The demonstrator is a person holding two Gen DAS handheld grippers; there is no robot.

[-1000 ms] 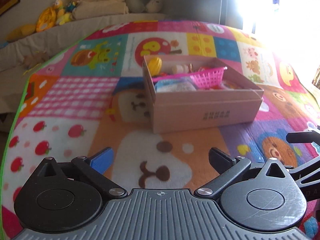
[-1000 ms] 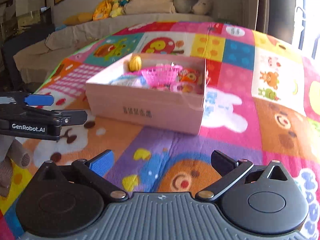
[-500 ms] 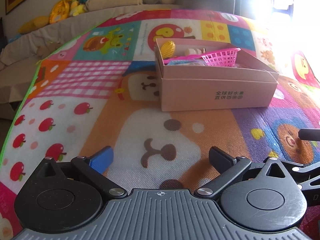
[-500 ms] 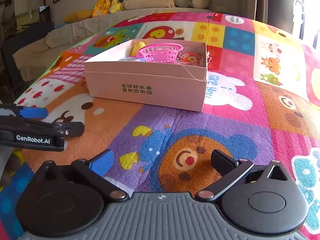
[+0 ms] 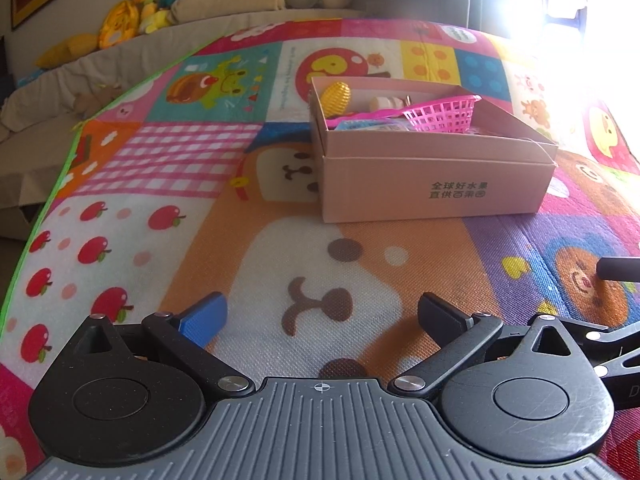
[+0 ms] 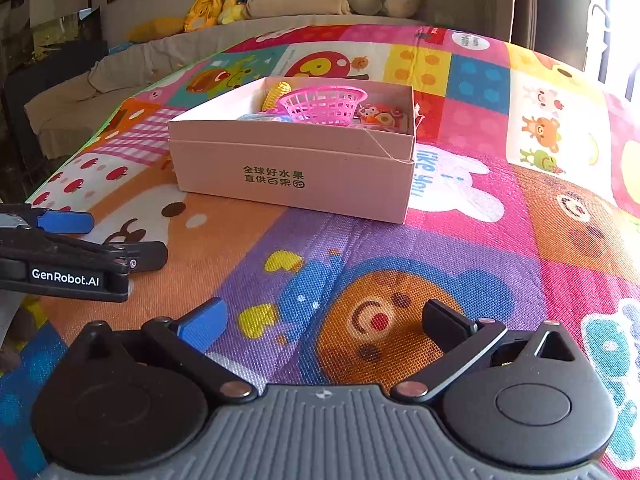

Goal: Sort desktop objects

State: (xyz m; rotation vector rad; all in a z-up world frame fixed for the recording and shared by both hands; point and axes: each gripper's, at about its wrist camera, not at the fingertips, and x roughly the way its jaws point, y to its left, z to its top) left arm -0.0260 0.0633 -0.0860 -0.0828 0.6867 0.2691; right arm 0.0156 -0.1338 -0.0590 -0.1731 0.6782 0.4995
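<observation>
The left tool (image 5: 322,312) was wide open and held nothing; the right tool (image 6: 326,320) was wide open too, with nothing in it; both hung low over the bright cartoon play mat (image 5: 200,248). The pink cardboard box (image 5: 432,184) sat on the mat, well apart from both tools and straight ahead of them; inside it lay a yellow toy corn (image 5: 337,98), a pink plastic basket (image 5: 442,114) and some small toys I could not tell apart.
</observation>
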